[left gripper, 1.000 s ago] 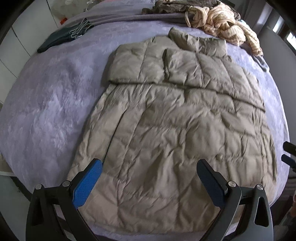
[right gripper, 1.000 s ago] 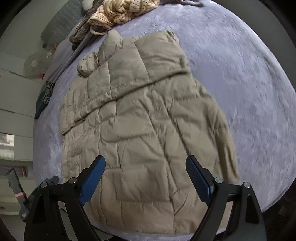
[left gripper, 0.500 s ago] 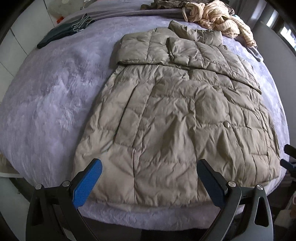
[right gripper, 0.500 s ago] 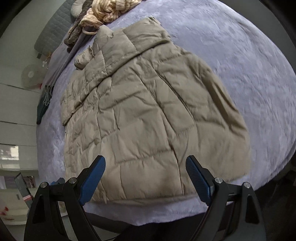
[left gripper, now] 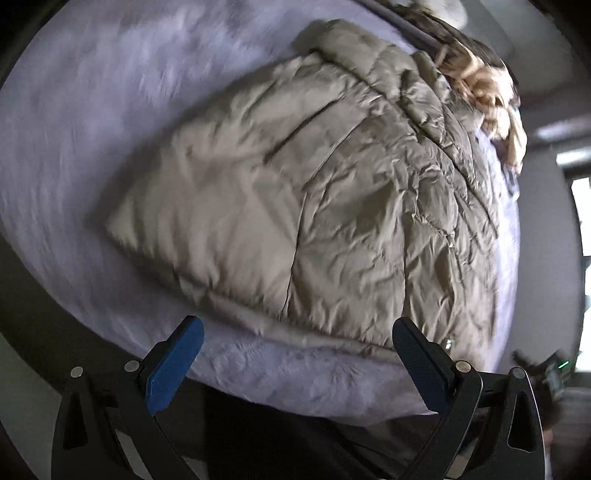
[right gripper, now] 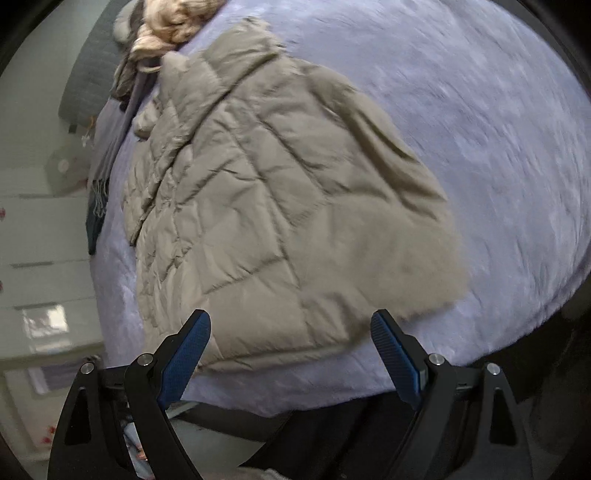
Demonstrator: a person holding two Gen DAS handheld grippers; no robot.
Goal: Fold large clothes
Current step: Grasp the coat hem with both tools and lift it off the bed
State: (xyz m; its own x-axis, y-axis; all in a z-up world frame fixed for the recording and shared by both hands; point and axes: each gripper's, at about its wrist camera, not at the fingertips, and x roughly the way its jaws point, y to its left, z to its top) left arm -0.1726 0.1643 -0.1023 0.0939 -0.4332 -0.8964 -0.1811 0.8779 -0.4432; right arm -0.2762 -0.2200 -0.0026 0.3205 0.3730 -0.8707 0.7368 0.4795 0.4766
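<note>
A large beige quilted puffer jacket [left gripper: 314,206] lies spread flat on a lilac fuzzy bed cover [left gripper: 92,110], its sleeves folded across the upper part and its hem towards me. It also shows in the right wrist view [right gripper: 280,221]. My left gripper [left gripper: 295,362] is open and empty, just off the bed's near edge below the hem. My right gripper [right gripper: 291,350] is open and empty, at the hem's near edge, with its left fingertip [right gripper: 188,347] over the jacket's corner. Both views are motion-blurred.
A heap of tan and brown clothes [left gripper: 487,96] lies at the far end of the bed, also in the right wrist view [right gripper: 170,22]. A dark folded garment [right gripper: 96,214] lies at the bed's left side. White drawers [right gripper: 40,258] stand beyond.
Both grippers have drawn back towards the near edge of the bed and tilted; the views have swung and blurred. The jacket lies as before. Both grippers stay open.
</note>
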